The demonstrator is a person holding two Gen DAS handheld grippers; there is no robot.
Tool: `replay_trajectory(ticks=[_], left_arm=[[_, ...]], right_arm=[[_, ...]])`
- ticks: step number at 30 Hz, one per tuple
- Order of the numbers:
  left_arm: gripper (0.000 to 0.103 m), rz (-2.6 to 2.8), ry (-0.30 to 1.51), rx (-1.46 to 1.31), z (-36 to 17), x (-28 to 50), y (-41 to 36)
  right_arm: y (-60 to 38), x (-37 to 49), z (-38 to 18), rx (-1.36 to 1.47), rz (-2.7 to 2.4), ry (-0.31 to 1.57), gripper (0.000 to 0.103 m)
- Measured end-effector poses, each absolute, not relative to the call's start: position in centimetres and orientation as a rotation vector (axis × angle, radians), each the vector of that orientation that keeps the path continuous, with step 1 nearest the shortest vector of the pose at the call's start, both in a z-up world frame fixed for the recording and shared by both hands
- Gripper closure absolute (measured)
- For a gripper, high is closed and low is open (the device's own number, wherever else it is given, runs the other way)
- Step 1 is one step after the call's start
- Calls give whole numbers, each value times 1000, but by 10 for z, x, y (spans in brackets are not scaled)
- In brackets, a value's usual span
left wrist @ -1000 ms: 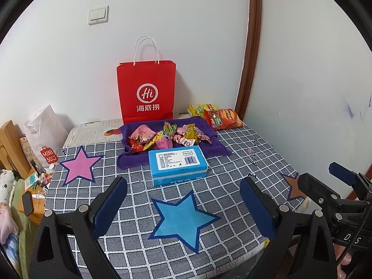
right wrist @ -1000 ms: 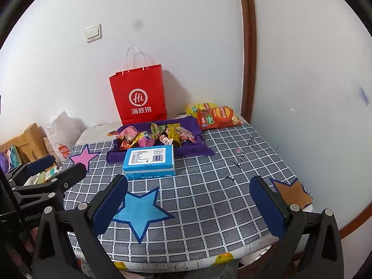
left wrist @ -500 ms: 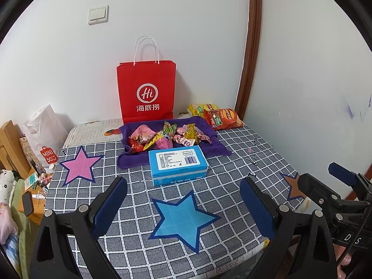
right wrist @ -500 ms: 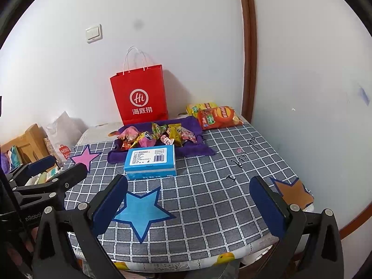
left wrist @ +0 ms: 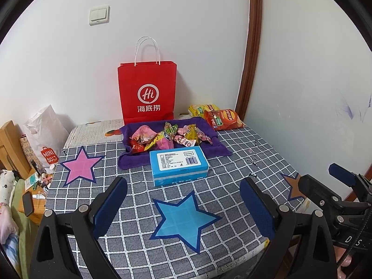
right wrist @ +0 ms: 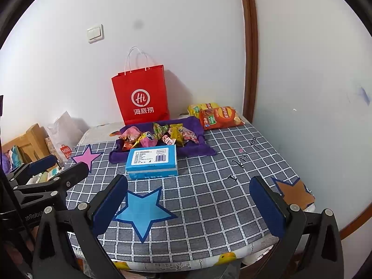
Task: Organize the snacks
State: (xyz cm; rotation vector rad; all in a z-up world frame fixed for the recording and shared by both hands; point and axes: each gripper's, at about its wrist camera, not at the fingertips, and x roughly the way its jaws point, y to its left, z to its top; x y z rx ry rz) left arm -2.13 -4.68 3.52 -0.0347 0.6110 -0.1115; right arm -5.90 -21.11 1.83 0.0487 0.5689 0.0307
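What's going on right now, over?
Left gripper and right gripper open, empty. Snacks heaped on purple cloth, untouched. Blue box sits in front, between.

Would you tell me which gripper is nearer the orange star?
The right gripper: the orange star lies just beyond its right finger. The left gripper is farther left, over the blue star.

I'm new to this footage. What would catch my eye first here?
The red paper bag stands against the back wall. In front of it a purple cloth holds a heap of wrapped snacks, with a blue box at its near edge. Both grippers, left and right, hover open.
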Motion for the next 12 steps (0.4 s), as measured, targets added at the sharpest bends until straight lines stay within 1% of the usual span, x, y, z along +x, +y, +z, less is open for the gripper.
replay_trajectory(ticks=[7,12], left_arm=[[5,-104,607,-54,34,-19,-41],[5,-86,605,-59,28,-12,-35]], right_arm=[[-211,-55,15,45,50,572,0],[-210,-43,2,51,58,603,0]])
